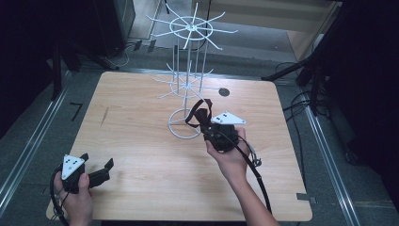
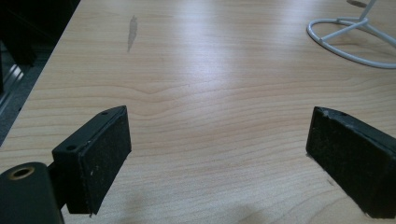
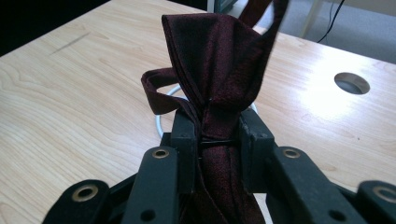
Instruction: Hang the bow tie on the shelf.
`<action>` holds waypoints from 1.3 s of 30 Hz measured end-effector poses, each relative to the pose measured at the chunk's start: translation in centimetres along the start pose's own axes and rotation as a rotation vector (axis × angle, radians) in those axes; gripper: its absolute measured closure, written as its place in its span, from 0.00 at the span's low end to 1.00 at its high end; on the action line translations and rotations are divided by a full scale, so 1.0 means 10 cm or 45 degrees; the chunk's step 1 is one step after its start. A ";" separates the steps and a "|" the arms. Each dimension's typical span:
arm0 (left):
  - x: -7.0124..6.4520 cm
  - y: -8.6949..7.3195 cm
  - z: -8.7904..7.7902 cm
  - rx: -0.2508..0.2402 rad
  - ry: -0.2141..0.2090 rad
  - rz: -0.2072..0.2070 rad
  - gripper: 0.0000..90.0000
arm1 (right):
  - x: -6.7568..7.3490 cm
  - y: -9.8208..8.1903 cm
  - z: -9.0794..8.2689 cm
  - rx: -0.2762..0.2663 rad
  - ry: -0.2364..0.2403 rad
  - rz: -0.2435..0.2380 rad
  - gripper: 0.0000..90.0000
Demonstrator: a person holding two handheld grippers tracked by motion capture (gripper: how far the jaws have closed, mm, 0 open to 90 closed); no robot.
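Observation:
A dark maroon bow tie (image 3: 219, 60) with a thin strap loop stands pinched between the jaws of my right gripper (image 3: 217, 130), which is shut on its middle. From above, the right gripper (image 1: 209, 123) holds the bow tie (image 1: 201, 114) over the table, just right of the round base of the white wire rack (image 1: 188, 80). At the table's near left corner rests my left gripper (image 1: 101, 165), its jaws wide apart. Its black pads (image 2: 105, 156) stand over bare wood with nothing between them.
The wooden table (image 1: 141, 141) has a round cable hole (image 1: 224, 92) behind the rack. The rack's ring base (image 2: 345, 42) lies ahead and to the right of the left gripper. Dark stands and cables line the floor on both sides.

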State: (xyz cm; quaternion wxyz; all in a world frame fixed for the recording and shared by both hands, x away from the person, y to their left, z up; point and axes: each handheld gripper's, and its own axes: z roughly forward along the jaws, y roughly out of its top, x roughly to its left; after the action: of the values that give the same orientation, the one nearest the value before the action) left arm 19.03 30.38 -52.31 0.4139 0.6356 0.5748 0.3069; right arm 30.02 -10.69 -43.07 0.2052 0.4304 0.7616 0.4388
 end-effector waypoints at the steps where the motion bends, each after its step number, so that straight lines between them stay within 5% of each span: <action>1: 0.00 0.00 0.00 0.000 0.000 0.000 0.08 | 0.00 -0.01 0.01 0.002 -0.001 -0.001 0.80; 23: 0.00 0.00 0.00 -0.005 -0.003 0.000 0.08 | -0.07 -0.24 0.37 0.110 -0.014 0.036 0.80; 39: 0.00 0.00 0.00 -0.008 -0.001 -0.002 0.08 | -0.28 -0.32 0.35 0.080 0.087 0.139 0.55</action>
State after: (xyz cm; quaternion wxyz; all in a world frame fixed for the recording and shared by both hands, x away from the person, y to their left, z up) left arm 18.99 30.42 -52.31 0.4163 0.6340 0.5742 0.3081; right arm 32.42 -12.07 -47.82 0.1412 0.4622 0.7570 0.4398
